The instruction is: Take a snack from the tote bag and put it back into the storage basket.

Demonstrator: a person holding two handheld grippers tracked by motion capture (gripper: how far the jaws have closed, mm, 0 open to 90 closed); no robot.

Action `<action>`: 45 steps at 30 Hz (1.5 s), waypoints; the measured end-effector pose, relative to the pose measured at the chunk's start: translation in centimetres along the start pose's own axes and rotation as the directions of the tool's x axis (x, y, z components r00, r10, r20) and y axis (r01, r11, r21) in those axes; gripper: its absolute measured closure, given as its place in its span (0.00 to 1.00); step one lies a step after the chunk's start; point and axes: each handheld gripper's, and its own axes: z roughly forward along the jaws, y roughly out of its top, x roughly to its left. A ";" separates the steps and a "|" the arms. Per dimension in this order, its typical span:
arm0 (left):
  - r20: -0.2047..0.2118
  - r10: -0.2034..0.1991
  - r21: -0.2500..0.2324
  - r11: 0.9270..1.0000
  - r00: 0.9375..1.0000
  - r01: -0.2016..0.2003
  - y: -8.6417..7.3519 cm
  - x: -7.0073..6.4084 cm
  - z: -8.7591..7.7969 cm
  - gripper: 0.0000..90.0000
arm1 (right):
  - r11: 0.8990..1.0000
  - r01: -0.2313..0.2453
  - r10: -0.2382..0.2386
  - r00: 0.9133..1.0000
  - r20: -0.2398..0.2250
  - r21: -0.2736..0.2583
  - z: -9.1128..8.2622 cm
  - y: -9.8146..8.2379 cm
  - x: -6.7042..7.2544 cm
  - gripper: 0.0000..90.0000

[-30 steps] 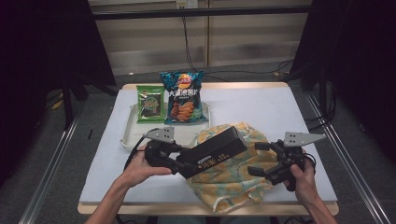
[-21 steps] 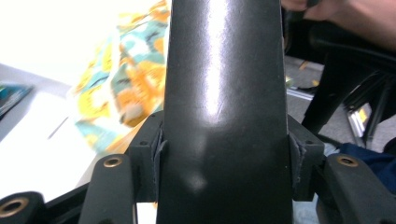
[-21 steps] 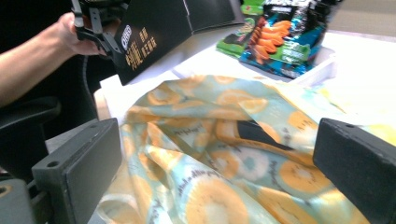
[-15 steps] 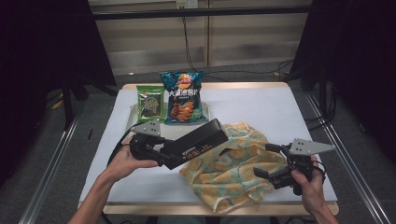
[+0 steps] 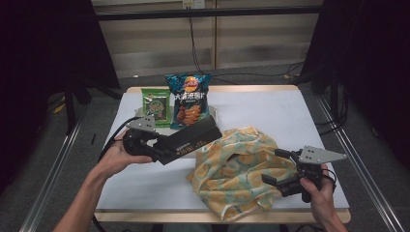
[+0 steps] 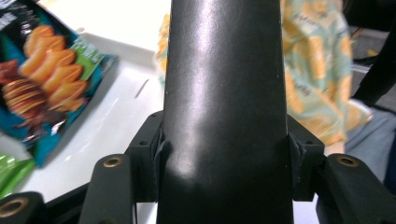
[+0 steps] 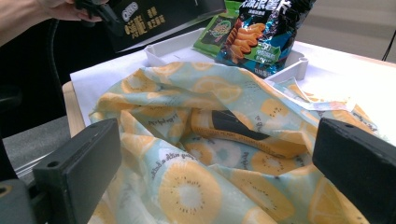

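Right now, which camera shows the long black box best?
The high view: the whole black box shows there, clamped in the left gripper above the white table. The left gripper view gives its plain black side up close. The right gripper view catches its printed end.

Probably a lab, black curtains [image 5: 43, 58], floor rails [image 5: 48, 183], cables [image 5: 196, 43]

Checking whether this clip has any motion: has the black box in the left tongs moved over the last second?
Yes. The black box has drifted left and away from the fruit-print bag, toward the chip bag.
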 end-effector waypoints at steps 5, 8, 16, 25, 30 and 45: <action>-0.025 0.006 0.051 0.999 1.000 -0.005 -0.4 1.4 -0.3 0.48 | 1.000 0.002 -0.002 1.000 0.000 0.011 0.0 -0.2 0.0 0.01; -0.045 0.001 0.096 0.995 0.999 0.003 -0.9 2.4 -0.2 0.48 | 1.000 0.005 -0.005 1.000 0.002 0.012 -0.3 -0.3 0.0 0.01; -0.076 0.006 0.154 0.988 0.997 0.006 -1.3 4.6 0.3 0.48 | 1.000 0.002 -0.002 1.000 0.001 0.012 -0.4 -0.4 -0.2 0.01; -0.081 0.017 0.254 0.967 0.997 0.004 -1.9 6.8 1.6 0.48 | 1.000 -0.001 0.001 1.000 -0.006 0.017 -0.3 -0.4 -0.3 0.01; -0.076 0.030 0.247 0.969 0.997 -0.010 -1.8 7.5 2.9 0.48 | 1.000 -0.003 0.003 1.000 -0.007 0.019 -0.3 -0.4 -0.3 0.01; -0.071 -0.003 0.269 0.963 0.997 0.022 -2.5 9.3 4.2 0.48 | 1.000 -0.007 0.007 1.000 -0.011 0.020 -0.4 -0.6 -0.3 0.01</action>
